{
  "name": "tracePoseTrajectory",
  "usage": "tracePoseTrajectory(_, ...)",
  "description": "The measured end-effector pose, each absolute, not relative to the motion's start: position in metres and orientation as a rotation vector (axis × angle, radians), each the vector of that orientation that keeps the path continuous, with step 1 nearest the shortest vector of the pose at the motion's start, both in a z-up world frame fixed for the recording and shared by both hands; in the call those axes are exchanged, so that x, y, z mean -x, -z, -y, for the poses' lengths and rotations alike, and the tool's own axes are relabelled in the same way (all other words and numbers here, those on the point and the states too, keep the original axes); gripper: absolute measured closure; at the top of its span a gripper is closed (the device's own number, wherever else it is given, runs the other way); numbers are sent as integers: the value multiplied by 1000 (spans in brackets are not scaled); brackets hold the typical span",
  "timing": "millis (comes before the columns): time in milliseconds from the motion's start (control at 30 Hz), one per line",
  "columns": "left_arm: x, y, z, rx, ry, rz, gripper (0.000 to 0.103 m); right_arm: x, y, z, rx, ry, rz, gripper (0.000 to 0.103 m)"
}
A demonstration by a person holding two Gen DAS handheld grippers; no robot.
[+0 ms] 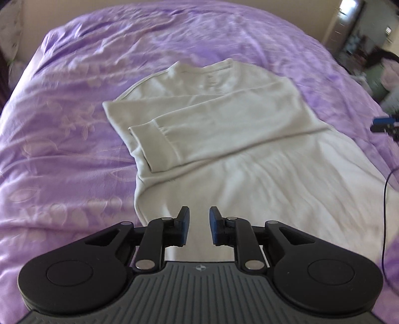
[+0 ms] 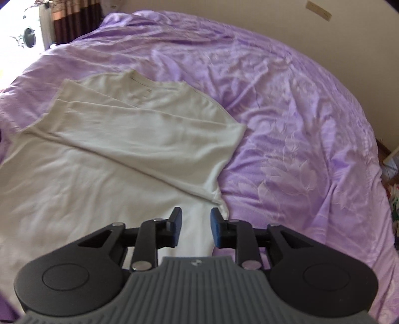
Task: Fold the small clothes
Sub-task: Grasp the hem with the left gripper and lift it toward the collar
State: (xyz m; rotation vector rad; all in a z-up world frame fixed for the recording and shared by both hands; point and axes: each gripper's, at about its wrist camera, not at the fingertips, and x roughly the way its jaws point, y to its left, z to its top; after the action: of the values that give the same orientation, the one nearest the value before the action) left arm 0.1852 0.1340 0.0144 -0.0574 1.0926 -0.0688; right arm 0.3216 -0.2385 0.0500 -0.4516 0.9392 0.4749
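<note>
A white long-sleeved shirt [image 1: 237,154] lies flat on a purple bedspread [image 1: 62,149], collar at the far end, with both sleeves folded across the chest. A sleeve cuff [image 1: 154,147] lies on its left side. My left gripper [image 1: 199,214] is open and empty, over the shirt's near left hem. In the right wrist view the same shirt [image 2: 99,159] fills the left half. My right gripper [image 2: 195,214] is open and empty, over the shirt's near right edge. The right gripper's tip also shows at the far right of the left wrist view [image 1: 385,124].
The purple bedspread [image 2: 299,124] spreads wide to the right of the shirt and beyond its collar. A thin dark cable [image 1: 385,211] hangs at the right edge of the left wrist view. A wall lies behind the bed; curtains [image 2: 72,20] stand at the far left.
</note>
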Motion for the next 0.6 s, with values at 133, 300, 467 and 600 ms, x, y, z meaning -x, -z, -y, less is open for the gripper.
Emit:
tracePoseTrajectory(133,-152,-36,-115,-54,166,-1058,82,-271,-89,245,503,-516,-911,80)
tracePoseTrajectory(300,-104,-46,-96,-195,352,-1051,78,-209,-116,260,570,-585,-917,72)
tracePoseTrajectory(467,-64,-33,-75,-365,490,-1124,62,-161,-100,270,630,-627,-980,67)
tracePoseTrajectory(600,-42,-12,-61,-512,526,-1194,59,-139,-74,269,651,-657,-1015,64)
